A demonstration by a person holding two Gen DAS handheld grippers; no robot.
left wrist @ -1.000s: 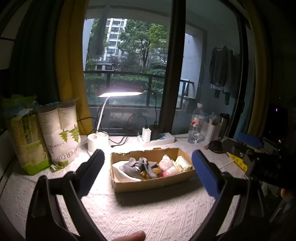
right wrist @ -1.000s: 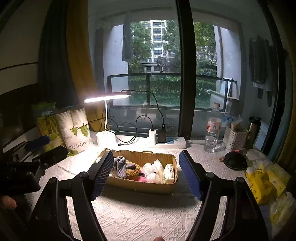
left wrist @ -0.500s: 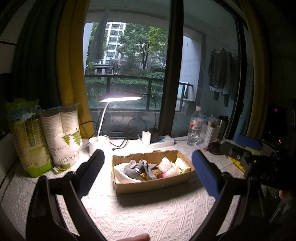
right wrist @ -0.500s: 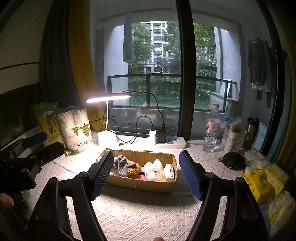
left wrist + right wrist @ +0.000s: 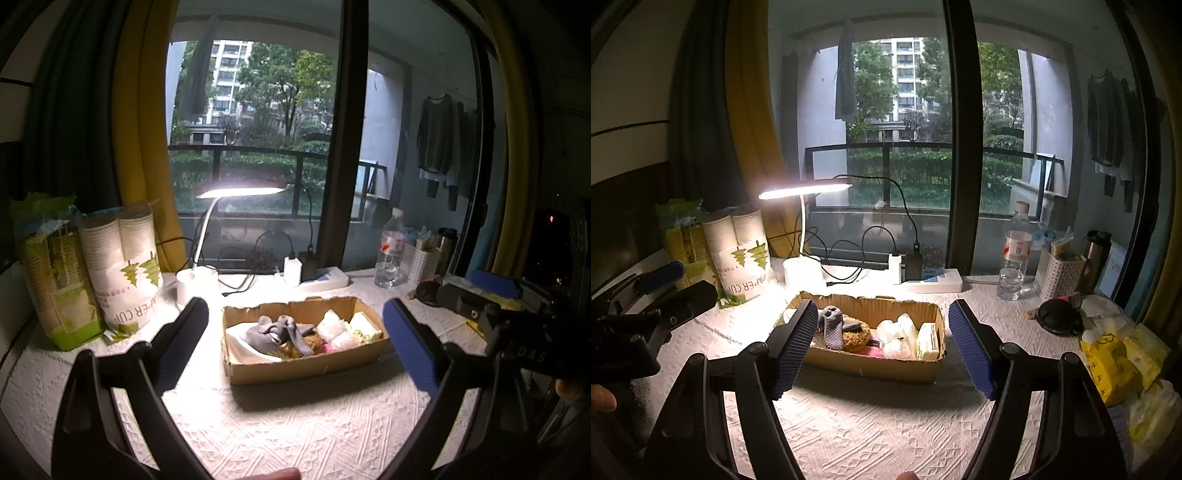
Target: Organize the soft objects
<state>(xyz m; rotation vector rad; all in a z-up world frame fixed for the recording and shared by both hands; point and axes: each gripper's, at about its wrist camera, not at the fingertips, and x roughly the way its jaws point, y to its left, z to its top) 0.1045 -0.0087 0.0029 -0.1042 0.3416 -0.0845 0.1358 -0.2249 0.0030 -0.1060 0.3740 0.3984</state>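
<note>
A shallow cardboard box stands on the white textured table; it also shows in the right wrist view. In it lie a grey soft toy, a brown fuzzy piece, a pink item, clear-wrapped packets and a yellowish pack. My left gripper is open and empty, above and in front of the box. My right gripper is open and empty, in front of the box.
A lit desk lamp, paper cup sleeves, a power strip with chargers and a water bottle stand behind the box. A black round item and yellow packs lie to the right.
Both grippers have risen and pulled back a little, so the box sits lower in view. Both jaws stay open.
</note>
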